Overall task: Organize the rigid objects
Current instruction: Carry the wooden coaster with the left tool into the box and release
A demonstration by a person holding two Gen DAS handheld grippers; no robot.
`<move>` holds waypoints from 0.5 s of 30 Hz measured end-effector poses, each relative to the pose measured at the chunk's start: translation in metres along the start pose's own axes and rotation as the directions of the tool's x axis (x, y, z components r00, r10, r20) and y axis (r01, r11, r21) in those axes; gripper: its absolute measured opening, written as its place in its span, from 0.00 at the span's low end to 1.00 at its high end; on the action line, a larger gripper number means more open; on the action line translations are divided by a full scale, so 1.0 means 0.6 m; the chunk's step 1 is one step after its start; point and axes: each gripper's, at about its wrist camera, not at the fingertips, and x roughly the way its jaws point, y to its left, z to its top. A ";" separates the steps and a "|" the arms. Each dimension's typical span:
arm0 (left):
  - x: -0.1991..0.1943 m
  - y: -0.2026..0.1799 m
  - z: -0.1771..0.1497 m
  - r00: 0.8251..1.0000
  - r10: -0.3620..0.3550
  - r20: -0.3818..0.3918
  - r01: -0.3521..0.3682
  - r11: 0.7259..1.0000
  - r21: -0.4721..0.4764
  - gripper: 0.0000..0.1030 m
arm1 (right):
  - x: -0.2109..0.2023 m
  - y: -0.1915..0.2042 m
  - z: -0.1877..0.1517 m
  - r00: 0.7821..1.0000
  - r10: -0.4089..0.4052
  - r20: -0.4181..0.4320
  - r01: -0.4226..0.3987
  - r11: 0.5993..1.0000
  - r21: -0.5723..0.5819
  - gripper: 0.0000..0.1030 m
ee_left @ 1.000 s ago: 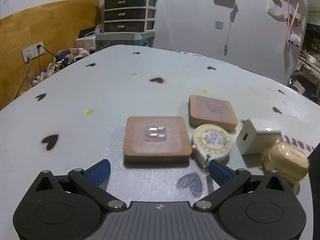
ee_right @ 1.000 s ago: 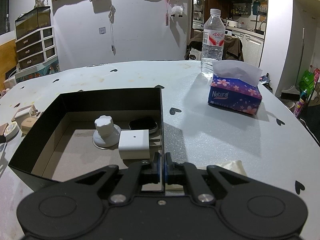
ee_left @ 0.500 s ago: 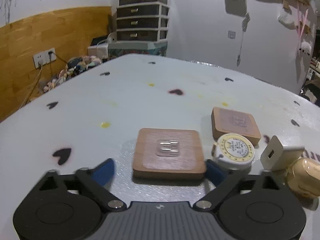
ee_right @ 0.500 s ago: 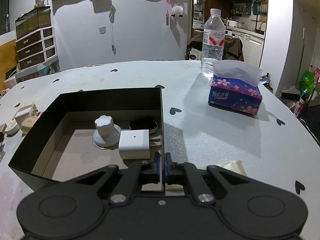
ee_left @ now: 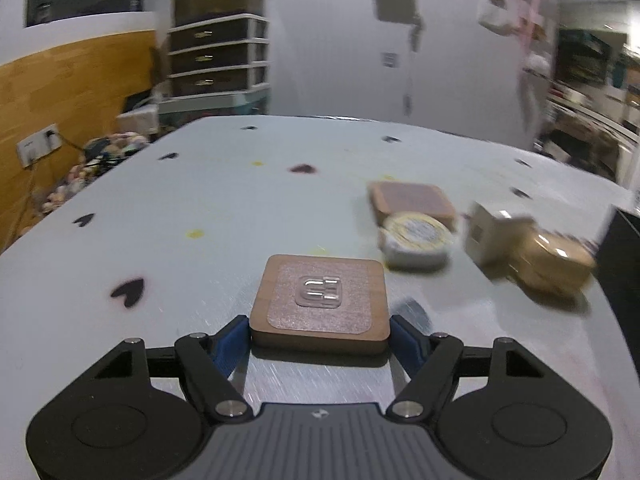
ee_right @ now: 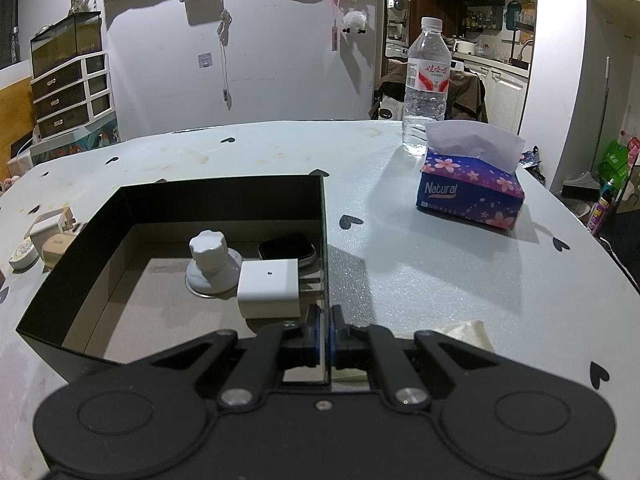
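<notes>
Wooden square block, topped with a clear plastic hook, lies flat on the tabletop near its front edge, between the blue pads of the left gripper. The jaws are closing on its two side faces; the pads look at or just off the wood, so the grip is not yet sure. The right gripper is pinched on the right wall of the black box, steadying it. To do this step well, the pads should meet the block's sides squarely and low, centred along its length, before any lift. A second wooden block, a round tape measure, a white charger and a tan case crowd the right edge, so lifting straight up seems wise.
</notes>
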 end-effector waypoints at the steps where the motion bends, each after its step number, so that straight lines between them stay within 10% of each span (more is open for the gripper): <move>1: -0.008 -0.004 -0.005 1.000 -0.021 -0.006 0.021 1.000 0.019 0.73 | 0.000 0.001 0.000 1.000 0.000 0.000 0.000 1.000 -0.001 0.05; 15: -0.001 -0.033 0.003 0.998 -0.016 -0.053 0.016 1.000 -0.006 0.82 | 0.000 0.000 0.000 1.000 -0.002 -0.001 0.002 1.000 -0.002 0.06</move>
